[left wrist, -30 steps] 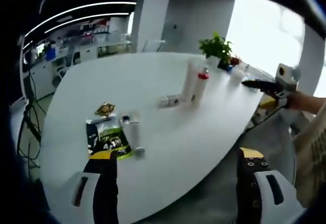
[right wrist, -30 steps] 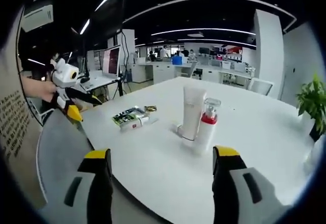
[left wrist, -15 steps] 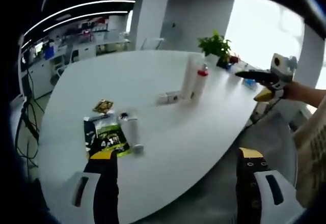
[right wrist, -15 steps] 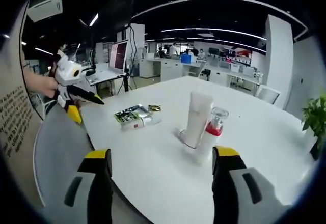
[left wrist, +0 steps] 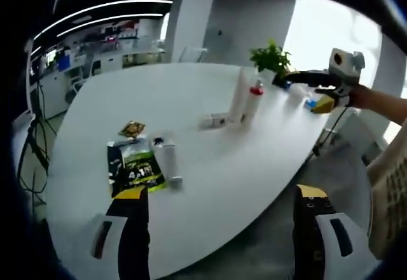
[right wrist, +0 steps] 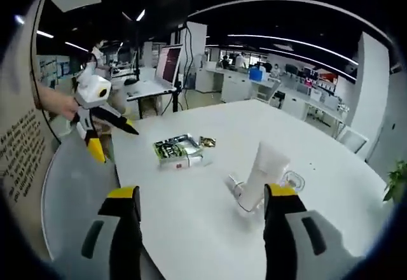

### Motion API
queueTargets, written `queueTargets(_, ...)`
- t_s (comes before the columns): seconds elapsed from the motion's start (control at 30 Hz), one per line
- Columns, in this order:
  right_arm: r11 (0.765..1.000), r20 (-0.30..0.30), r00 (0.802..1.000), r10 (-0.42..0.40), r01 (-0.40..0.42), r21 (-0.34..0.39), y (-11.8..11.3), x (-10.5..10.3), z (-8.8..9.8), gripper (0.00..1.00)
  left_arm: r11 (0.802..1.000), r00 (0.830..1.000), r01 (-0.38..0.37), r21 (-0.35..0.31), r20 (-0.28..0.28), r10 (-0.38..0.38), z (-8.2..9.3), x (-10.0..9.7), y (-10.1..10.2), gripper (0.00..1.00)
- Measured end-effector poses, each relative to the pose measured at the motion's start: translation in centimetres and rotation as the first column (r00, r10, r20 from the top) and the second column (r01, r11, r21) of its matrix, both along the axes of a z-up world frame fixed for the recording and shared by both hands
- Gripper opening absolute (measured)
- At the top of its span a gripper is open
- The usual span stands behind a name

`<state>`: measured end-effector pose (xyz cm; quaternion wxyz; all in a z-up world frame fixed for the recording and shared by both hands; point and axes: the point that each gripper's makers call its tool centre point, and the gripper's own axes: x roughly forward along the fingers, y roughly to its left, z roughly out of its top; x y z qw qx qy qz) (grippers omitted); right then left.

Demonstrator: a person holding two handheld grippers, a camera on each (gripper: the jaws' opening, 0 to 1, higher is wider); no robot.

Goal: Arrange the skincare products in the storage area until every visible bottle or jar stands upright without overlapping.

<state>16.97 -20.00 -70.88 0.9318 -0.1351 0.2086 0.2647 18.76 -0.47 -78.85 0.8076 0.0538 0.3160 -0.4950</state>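
Left gripper view: left tongs (left wrist: 216,229) gape wide, empty, at the table (left wrist: 191,102) edge.
Tube: white tube (left wrist: 237,97) upright mid-table, red-collared bottle (left wrist: 254,99) touching it — both well beyond the jaws.
Lying pieces: small tube (left wrist: 168,162) flat beside a green packet (left wrist: 135,172).
Right gripper view: right tongs (right wrist: 200,229) spread apart, holding nothing — white tube just ahead.

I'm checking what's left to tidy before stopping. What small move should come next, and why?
Probably bring the open left gripper down to the white tube lying flat beside the green packet: it isn't upright yet, while the tall white tube and red-collared bottle already stand.
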Motion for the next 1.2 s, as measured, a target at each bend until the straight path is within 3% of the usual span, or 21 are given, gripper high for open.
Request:
queueTargets(0.23,0.999,0.009,0.999,0.047,-0.046,-0.025,1.0,2.9,1.0,0.80,1.000,1.000,0.008,0.009,0.005,-0.008,-0.3,-0.2,0.4,0.93)
queueTargets(0.5,0.989,0.033,0.992,0.120,-0.117,-0.087,2.8,5.9,3.1,0.79,1.000,1.000,-0.002,-0.024,-0.002,0.002,0.2,-0.1,0.4,0.92)
queueTargets(0.53,0.987,0.018,0.991,0.130,-0.127,-0.101,3.0,6.2,3.0,0.80,1.000,1.000,-0.002,-0.027,-0.002,0.002,0.2,-0.1,0.4,0.92)
queueTargets(0.63,0.957,-0.063,0.987,0.148,-0.159,-0.244,2.9,7.4,1.8,0.79,0.999,1.000,-0.001,-0.036,-0.005,0.001,0.2,-0.1,0.3,0.92)
queueTargets(0.7,0.944,-0.100,0.984,0.145,-0.168,-0.283,3.0,8.1,1.3,0.77,0.999,1.000,0.003,-0.040,-0.005,-0.003,0.3,-0.1,0.3,0.92)
queueTargets(0.87,0.932,-0.159,0.973,0.167,-0.208,-0.296,4.1,10.3,0.9,0.75,0.998,1.000,0.001,-0.058,-0.011,-0.001,0.3,0.3,0.3,0.92)
queueTargets(1.07,0.903,-0.251,0.955,0.157,-0.242,-0.355,3.6,12.6,-0.5,0.72,0.997,1.000,-0.005,-0.072,-0.019,0.003,0.2,0.7,0.6,0.92)
queueTargets(1.2,0.897,-0.320,0.937,0.140,-0.257,-0.360,3.1,13.9,-1.5,0.68,0.996,1.000,-0.008,-0.084,-0.028,0.006,0.2,1.1,0.5,0.92)
